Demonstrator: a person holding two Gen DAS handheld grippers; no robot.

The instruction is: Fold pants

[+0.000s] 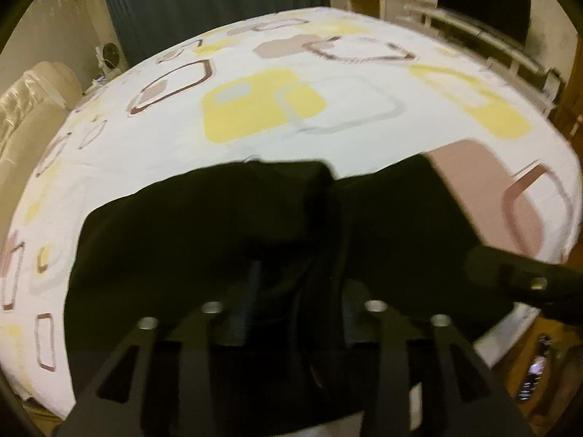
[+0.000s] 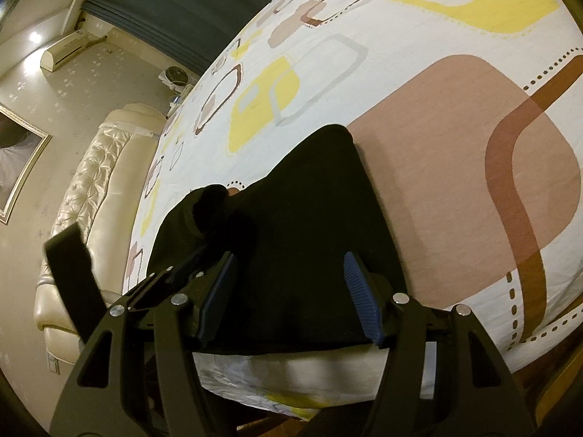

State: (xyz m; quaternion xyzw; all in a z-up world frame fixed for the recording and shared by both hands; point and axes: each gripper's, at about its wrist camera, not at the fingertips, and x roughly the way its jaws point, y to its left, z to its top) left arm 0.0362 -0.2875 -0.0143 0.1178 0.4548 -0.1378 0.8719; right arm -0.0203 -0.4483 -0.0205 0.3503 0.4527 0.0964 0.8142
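The right gripper (image 2: 289, 291) has its jaws spread wide, the blue ribbed pads (image 2: 360, 298) apart with nothing between them, poised just above the near edge of the black pants (image 2: 291, 218). The left gripper (image 1: 291, 313) has its fingers buried in dark cloth; whether its jaws are closed on the fabric cannot be told, as black blends with black and the view is blurred. The pants lie bunched at the near edge of the bed (image 2: 455, 145), on a white sheet printed with yellow, pink and brown rounded squares. Beyond stand a cream tufted headboard (image 2: 94, 196), dark curtains (image 1: 204, 3) and a wall air conditioner (image 2: 69, 49).
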